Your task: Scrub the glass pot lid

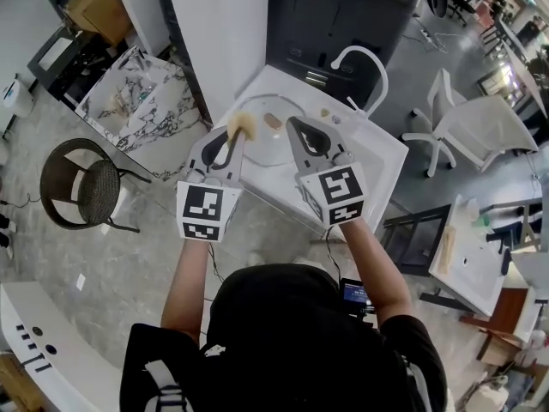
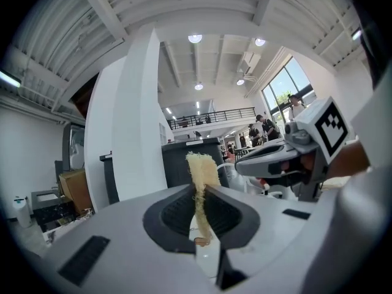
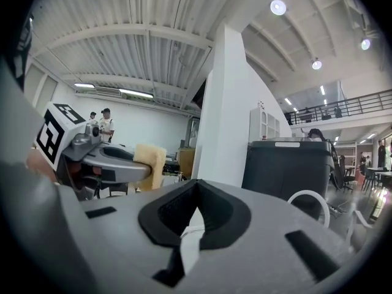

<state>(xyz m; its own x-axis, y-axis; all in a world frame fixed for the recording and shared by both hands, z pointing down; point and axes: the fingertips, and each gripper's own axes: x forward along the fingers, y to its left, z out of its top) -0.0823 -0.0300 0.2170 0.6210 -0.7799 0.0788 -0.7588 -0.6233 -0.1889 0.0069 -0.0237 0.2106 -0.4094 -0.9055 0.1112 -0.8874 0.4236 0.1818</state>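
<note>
The glass pot lid (image 1: pixel 268 149) lies flat in the white sink (image 1: pixel 377 157), its small knob facing up. My left gripper (image 1: pixel 233 134) hovers over the lid's left side, shut on a yellow scrub sponge (image 1: pixel 243 126). In the left gripper view the sponge (image 2: pixel 201 175) stands upright, pinched between the black pads. My right gripper (image 1: pixel 297 124) hangs over the lid's right side, jaws shut with nothing in them. The right gripper view shows its pads (image 3: pixel 205 202) meeting, and the left gripper with the sponge (image 3: pixel 150 162) to the left.
A white curved faucet (image 1: pixel 367 58) rises at the sink's back edge, with a dark cabinet (image 1: pixel 343 7) behind it. Small items (image 1: pixel 324 112) lie on the rim. A marble table (image 1: pixel 141 110) and a brown chair (image 1: pixel 86 187) stand left, a white chair (image 1: pixel 450 118) right.
</note>
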